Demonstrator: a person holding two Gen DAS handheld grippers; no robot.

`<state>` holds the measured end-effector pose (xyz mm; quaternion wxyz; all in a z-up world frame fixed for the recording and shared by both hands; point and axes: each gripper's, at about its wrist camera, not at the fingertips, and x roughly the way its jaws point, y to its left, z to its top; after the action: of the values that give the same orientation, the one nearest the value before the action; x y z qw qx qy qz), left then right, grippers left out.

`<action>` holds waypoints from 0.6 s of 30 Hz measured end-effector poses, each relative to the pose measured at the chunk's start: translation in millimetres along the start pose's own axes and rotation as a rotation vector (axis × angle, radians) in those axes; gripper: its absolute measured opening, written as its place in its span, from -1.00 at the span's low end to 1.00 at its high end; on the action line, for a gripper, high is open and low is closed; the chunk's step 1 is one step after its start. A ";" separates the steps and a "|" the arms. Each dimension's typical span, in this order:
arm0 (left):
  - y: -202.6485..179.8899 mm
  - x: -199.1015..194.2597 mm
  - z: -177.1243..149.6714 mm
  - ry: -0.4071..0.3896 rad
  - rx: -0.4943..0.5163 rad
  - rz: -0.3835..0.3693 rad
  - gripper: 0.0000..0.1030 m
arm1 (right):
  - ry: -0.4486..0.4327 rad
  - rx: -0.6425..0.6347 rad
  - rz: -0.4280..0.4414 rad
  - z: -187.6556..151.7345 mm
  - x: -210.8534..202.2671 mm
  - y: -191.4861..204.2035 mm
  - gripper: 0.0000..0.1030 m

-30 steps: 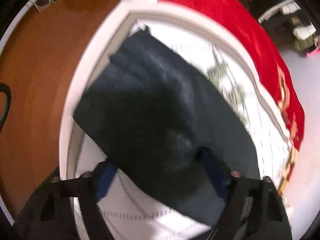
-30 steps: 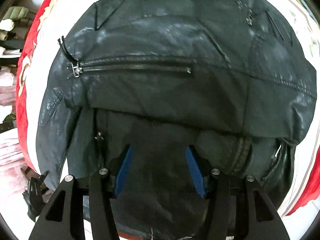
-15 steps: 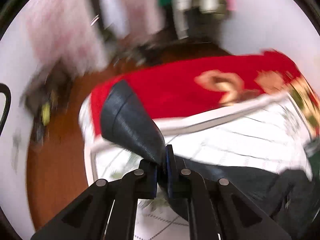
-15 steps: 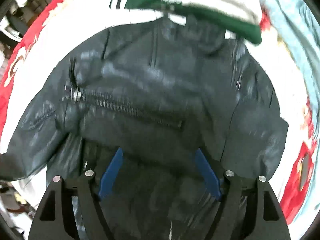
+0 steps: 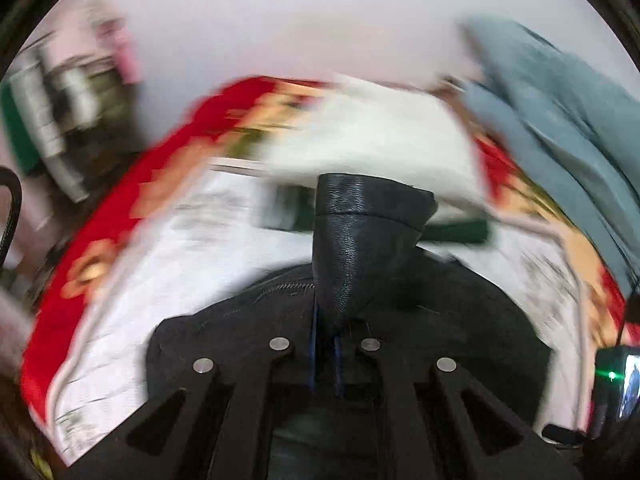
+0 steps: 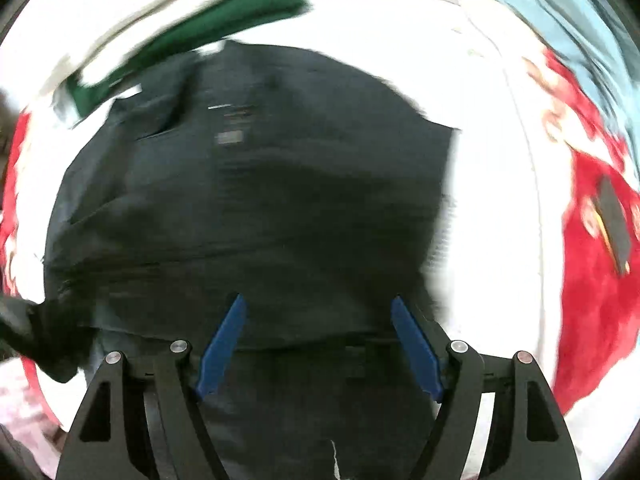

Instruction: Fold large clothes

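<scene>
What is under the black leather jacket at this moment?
The black leather jacket lies on a white bedspread with a red floral border. A green and white garment sits at its far edge. Anything beneath the jacket is covered.

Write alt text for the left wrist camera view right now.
The left gripper is shut on a sleeve of a black leather jacket, holding it up over the jacket's body. Behind, blurred, lies a white and red bedspread.
</scene>
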<state>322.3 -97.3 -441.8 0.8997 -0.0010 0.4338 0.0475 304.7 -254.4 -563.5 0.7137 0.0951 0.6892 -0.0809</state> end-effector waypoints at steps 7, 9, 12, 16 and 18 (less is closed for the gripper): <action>-101.7 43.1 -32.2 0.226 0.162 -0.125 -0.85 | 0.038 0.125 -0.077 -2.9 11.2 -124.9 0.50; -106.5 48.0 -35.4 0.269 0.166 -0.126 -0.84 | 0.052 0.146 -0.074 -9.5 12.8 -144.4 0.50; -98.9 42.6 -40.6 0.295 0.148 -0.156 -0.44 | 0.063 0.166 -0.045 -11.5 12.2 -163.4 0.50; -85.5 41.2 -41.4 0.314 0.118 -0.190 1.00 | 0.069 0.182 0.016 -13.3 5.3 -177.8 0.50; -75.7 40.9 -42.3 0.339 0.108 -0.169 1.00 | 0.076 0.193 0.053 -10.5 1.5 -184.0 0.50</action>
<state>321.1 -171.1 -503.1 0.8134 0.0027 0.5793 -0.0524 249.2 -430.1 -569.7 0.6766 0.1844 0.7020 -0.1245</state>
